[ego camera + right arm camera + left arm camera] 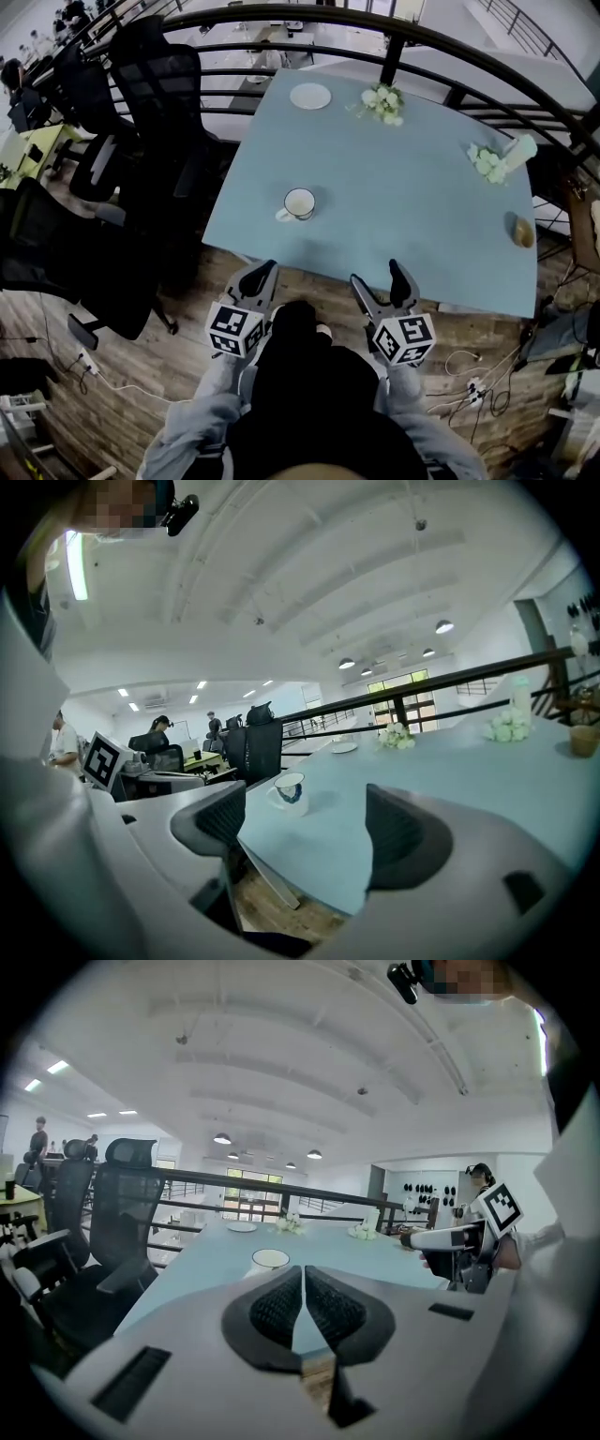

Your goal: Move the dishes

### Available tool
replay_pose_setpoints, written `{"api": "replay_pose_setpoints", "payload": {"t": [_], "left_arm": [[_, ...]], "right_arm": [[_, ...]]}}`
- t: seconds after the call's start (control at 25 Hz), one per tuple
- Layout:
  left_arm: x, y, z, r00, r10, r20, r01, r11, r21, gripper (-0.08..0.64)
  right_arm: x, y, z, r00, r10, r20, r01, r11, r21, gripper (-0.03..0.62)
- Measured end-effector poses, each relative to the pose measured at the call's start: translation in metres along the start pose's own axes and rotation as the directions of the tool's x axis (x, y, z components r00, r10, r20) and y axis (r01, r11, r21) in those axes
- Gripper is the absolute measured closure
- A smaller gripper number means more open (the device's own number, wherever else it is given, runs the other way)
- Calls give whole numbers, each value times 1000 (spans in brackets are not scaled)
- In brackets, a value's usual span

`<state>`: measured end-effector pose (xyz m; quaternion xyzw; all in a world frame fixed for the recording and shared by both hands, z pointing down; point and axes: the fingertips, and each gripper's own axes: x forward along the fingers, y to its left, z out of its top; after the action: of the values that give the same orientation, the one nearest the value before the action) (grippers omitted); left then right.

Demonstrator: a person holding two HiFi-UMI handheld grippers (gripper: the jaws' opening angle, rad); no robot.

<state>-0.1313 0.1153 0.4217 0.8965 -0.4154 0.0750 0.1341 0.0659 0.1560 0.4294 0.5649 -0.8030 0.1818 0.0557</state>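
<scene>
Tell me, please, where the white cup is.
Head view: the white cup stands on the blue table, near its left front edge, ahead of the left gripper.

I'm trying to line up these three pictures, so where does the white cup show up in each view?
Head view: the cup stands left of centre, near the table's near edge.
Left gripper view: the cup is at centre, just above the jaws.
Right gripper view: the cup is left of centre, seen between the jaws.
Shared landmark: the plate at the table's far end.
</scene>
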Motion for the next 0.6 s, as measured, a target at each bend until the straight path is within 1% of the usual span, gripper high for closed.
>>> {"api": "replay_pose_setpoints", "payload": {"t": [0.32, 0.48, 0.6], "left_arm": [[-25, 25, -18, 997, 76, -20, -77, 996, -35, 537], [-29, 46, -16, 994, 105, -20, -105, 994, -33, 537], [-29, 61, -16, 991, 135, -22, -136, 989, -52, 537]], "right_arm": [[33, 26, -10, 995, 77, -58, -78, 997, -21, 192], [59, 38, -11, 992, 103, -76, -107, 993, -49, 188], [78, 44, -13, 986, 128, -103, -135, 989, -61, 183]]}}
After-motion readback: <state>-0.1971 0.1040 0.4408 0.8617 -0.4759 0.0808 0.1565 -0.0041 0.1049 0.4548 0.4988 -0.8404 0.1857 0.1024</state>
